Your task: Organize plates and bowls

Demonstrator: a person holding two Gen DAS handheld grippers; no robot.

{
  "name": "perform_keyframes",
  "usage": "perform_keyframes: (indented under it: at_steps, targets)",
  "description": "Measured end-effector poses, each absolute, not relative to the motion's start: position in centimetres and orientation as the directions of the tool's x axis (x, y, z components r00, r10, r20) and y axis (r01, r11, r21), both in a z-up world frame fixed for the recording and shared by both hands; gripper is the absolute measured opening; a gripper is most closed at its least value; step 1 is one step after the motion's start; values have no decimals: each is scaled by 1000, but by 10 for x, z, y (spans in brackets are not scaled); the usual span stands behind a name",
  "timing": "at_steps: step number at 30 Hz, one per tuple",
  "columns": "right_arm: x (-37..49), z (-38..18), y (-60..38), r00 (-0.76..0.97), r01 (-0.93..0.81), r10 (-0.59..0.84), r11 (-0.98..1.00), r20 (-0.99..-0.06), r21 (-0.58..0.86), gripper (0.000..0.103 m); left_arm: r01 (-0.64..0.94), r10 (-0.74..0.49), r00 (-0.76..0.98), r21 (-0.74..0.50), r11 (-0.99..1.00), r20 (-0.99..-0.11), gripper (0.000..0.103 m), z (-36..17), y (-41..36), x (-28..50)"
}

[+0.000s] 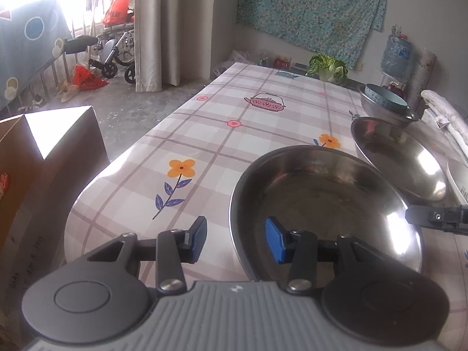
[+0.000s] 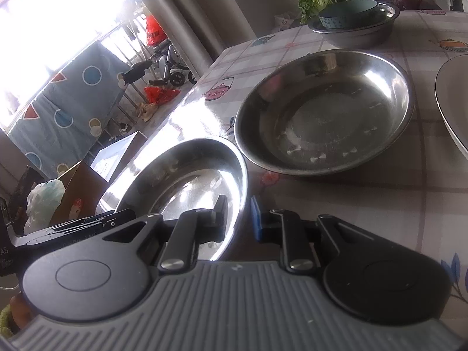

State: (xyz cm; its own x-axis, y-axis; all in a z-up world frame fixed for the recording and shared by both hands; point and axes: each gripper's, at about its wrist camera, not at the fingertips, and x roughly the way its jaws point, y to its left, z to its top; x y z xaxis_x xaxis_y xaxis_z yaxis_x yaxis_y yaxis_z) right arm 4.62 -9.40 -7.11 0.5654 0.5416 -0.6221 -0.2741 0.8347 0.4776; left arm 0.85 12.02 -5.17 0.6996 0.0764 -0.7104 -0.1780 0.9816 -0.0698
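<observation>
1. Left gripper is standing released, jaws straddling the near rim of the steel plate; right gripper is clamping the rim on the opposite side.
2. Plate is sitting on the slick checked tablecloth: rigid, light, slippery; thin rim is probably the best hold.
3. Larger steel dish is lying just beyond: shallow, glossy, round.

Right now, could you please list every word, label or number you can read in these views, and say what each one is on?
"AS": white letters on the black device at the right wrist view's left edge, cut off.
Print on the orange bag: too blurred to read.
Red print and handwriting on the cardboard box: unreadable.
Blue label on the water jug: too small to read.
</observation>
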Motion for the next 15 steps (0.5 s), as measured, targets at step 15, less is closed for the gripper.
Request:
perform_keyframes:
  at_steps: [15]
  targets:
    - [52,-77,-85,588,-249,520,845,-620,473,14,-171,51,670,-87,981,-741,22,-59,118,21]
